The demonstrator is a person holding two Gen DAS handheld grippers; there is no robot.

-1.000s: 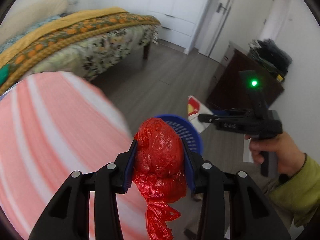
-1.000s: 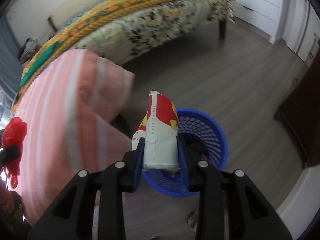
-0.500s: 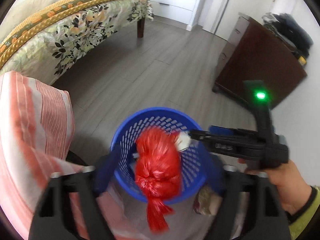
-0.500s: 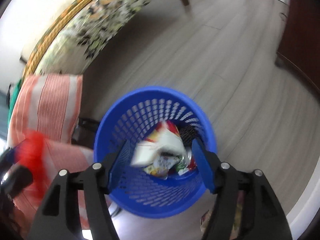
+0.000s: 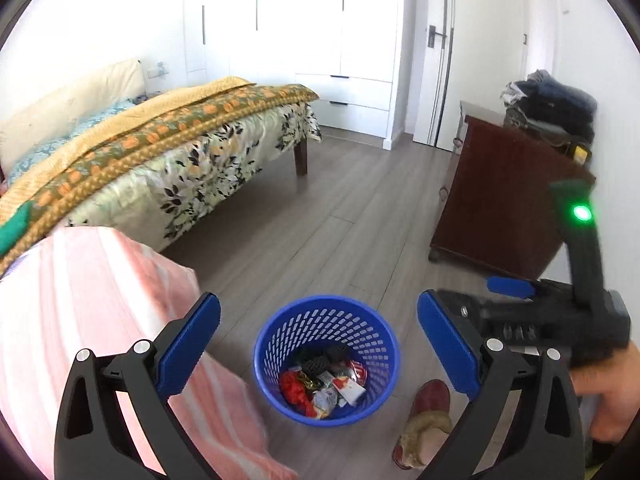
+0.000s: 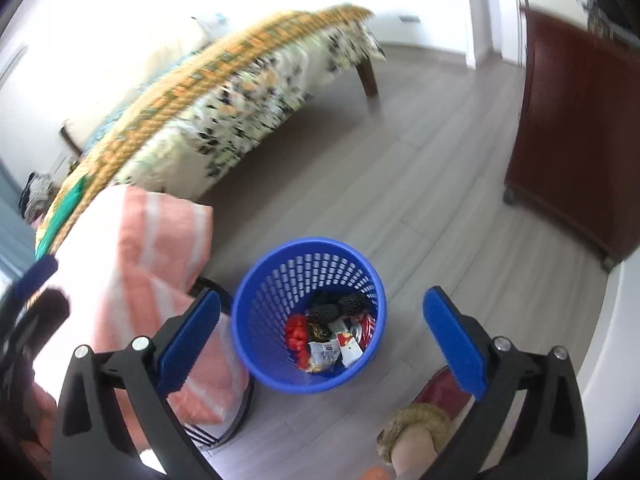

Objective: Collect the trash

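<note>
A blue mesh basket stands on the wooden floor below both grippers. Inside it lie a crumpled red plastic bag, a white and red carton, and other wrappers. My left gripper hovers above the basket, its jaws opening wide with nothing between them. My right gripper is also above the basket, its jaws opening and empty. The left wrist view shows a hand holding the right gripper at the right edge.
A bed with a floral cover is at the back left. A pink striped cloth lies just left of the basket. A dark wooden cabinet stands to the right. A slippered foot is beside the basket.
Both grippers let go of their loads: the red bag and the carton fell into the basket. Both then lifted back, so the basket looks smaller and the room fuller.
</note>
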